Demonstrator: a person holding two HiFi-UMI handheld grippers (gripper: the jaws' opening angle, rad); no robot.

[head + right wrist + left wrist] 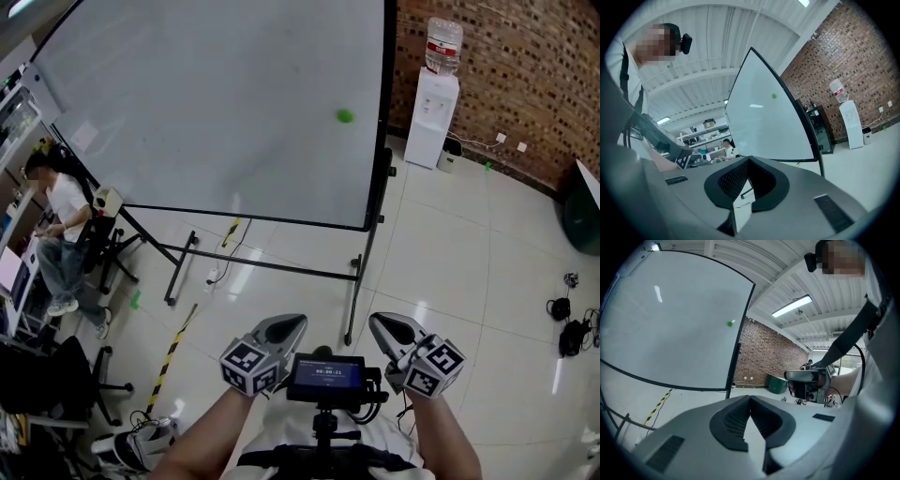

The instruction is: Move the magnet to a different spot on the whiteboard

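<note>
A small green magnet (345, 116) sticks to the right part of the large whiteboard (206, 112), close to its right frame. Both grippers are held low near the person's body, well short of the board. My left gripper (292, 323) and right gripper (379, 322) point toward the board's stand, side by side. In the left gripper view the jaws (750, 398) meet at their tips with nothing between them, and the magnet (730, 324) shows far off. The right gripper (749, 159) is likewise shut and empty, with the magnet (774, 96) distant on the board (759, 126).
The board's black stand (356, 300) has legs spreading over the tiled floor. A water dispenser (433, 112) stands against the brick wall at the right. A seated person (61, 234) is at desks on the left. Cables (567, 328) lie at the right; striped tape (173, 352) crosses the floor.
</note>
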